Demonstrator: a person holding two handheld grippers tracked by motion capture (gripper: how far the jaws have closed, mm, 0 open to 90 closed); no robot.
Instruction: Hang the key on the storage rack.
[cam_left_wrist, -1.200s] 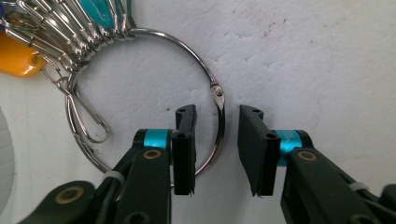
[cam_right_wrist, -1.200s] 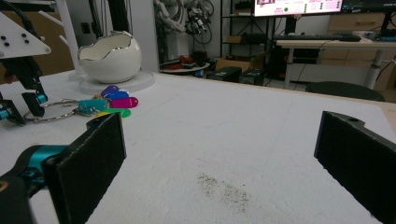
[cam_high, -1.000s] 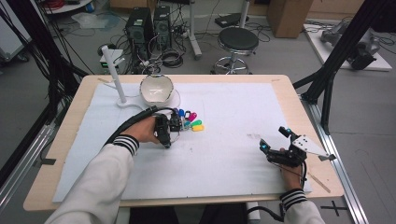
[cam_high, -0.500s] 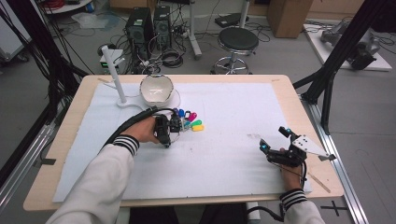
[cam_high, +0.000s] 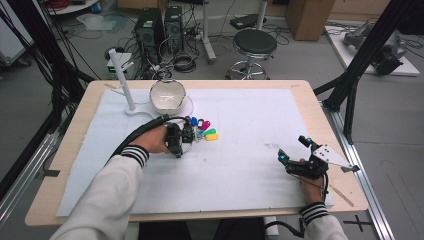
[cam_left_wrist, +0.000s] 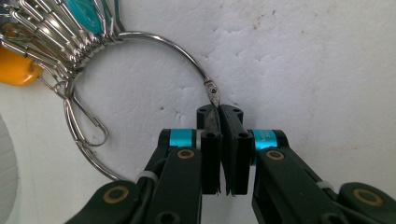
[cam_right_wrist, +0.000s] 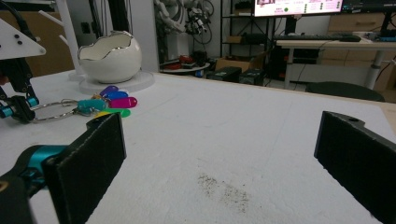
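A metal key ring (cam_left_wrist: 212, 91) with several coloured tags (cam_high: 202, 129) lies on the white mat left of centre. My left gripper (cam_high: 181, 139) is shut on the ring's clasp end, its jaws pinching the wire in the left gripper view (cam_left_wrist: 219, 114). A teal tag (cam_left_wrist: 88, 14) and an orange tag (cam_left_wrist: 14, 67) hang from the ring's clips. My right gripper (cam_high: 294, 150) rests near the mat's right front corner, wide open with nothing between its pads (cam_right_wrist: 88, 170). The right gripper view shows the tags (cam_right_wrist: 112, 102) and the left gripper (cam_right_wrist: 14, 109) far off.
A white eggshell-shaped bowl (cam_high: 167, 95) on a round base stands behind the tags; it shows as well in the right gripper view (cam_right_wrist: 109, 58). A white post stand (cam_high: 122, 75) rises at the back left. A dirty smudge (cam_right_wrist: 224, 189) marks the mat. The wooden table edge (cam_high: 345, 200) runs close to my right hand.
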